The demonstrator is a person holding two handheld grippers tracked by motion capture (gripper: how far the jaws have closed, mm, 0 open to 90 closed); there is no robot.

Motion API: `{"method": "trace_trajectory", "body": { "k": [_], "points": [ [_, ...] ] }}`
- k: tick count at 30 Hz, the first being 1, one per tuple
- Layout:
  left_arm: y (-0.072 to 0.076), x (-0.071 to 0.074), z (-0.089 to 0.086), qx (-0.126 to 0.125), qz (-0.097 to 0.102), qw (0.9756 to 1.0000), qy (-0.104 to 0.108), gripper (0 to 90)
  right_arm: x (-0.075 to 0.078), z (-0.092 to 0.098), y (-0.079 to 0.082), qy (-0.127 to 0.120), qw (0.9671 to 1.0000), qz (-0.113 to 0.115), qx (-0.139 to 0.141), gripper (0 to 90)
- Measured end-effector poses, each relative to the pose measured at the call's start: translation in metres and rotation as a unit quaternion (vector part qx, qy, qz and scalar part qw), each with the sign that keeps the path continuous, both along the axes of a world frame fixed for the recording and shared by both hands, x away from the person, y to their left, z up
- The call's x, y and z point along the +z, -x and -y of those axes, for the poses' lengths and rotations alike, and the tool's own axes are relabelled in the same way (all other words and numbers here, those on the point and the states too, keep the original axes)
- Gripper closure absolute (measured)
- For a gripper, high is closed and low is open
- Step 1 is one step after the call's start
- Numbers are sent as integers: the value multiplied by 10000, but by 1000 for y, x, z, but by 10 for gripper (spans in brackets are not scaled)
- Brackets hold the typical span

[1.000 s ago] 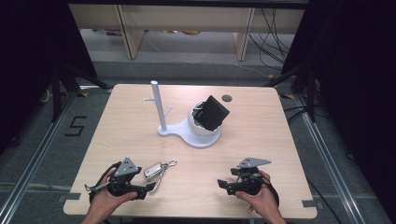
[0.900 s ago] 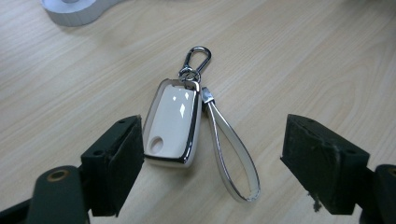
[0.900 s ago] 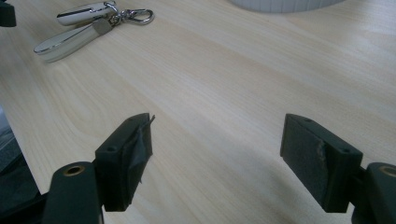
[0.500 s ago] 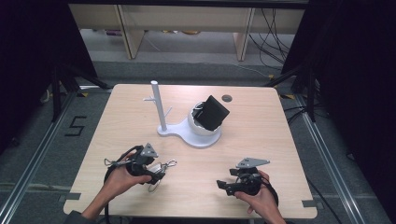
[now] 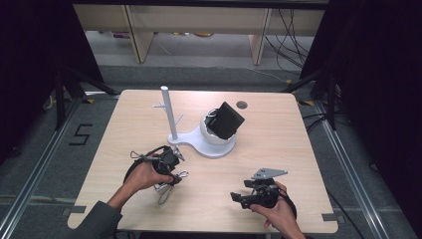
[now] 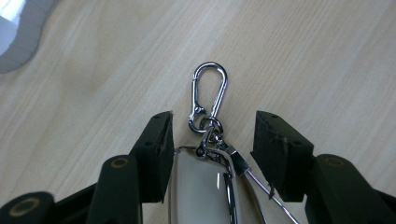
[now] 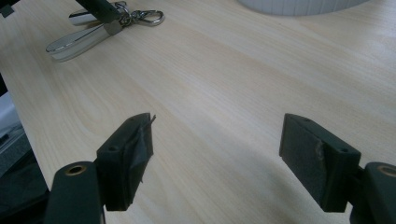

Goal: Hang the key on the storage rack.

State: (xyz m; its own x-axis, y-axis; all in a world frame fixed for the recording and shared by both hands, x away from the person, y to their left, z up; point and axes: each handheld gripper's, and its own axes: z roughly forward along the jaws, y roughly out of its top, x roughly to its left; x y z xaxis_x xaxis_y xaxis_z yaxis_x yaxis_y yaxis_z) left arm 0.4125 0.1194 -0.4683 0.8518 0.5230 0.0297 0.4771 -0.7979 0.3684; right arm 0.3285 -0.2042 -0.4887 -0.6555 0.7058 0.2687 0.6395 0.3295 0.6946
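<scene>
Keys on a silver metal key ring with a carabiner clip lie flat on the pale wooden bench, near your edge and left of centre, and your left gripper is down over them. In the left gripper view its two black fingers stand on either side of the bundle: the glossy pale fob sits against the left finger, while a gap shows between the right finger and the thin wire loop. Those fingers have just been closing around the bundle, yet they do not clamp it on both sides, so your grip reads as part open. The clip points away from the gripper, flat on the wood.

Your right gripper rests low at the near right of the bench, well apart from the keys, its fingers spread wide over bare wood with nothing between them.

Farther back, past the keys, stands the white plastic stand with an upright peg post on a rounded base, and a black square box sits tilted in the white bowl-shaped holder beside the post
</scene>
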Motion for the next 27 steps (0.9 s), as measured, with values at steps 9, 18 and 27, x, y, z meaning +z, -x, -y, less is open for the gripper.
{"method": "trace_trajectory", "body": {
  "k": [9, 18, 27],
  "points": [
    [-10, -6, 8, 134, -239, 9995, -176, 534, -1, 0, -1, 48, 9999, 28, 107, 270],
    [-18, -12, 19, 164, -500, 9970, -573, 580, -2, -1, -1, 87, 9998, 52, 171, 272],
    [-20, -11, 21, -4, -657, 9955, -683, 707, -2, -3, 0, 100, 9998, 3, 180, 278]
  ]
}}
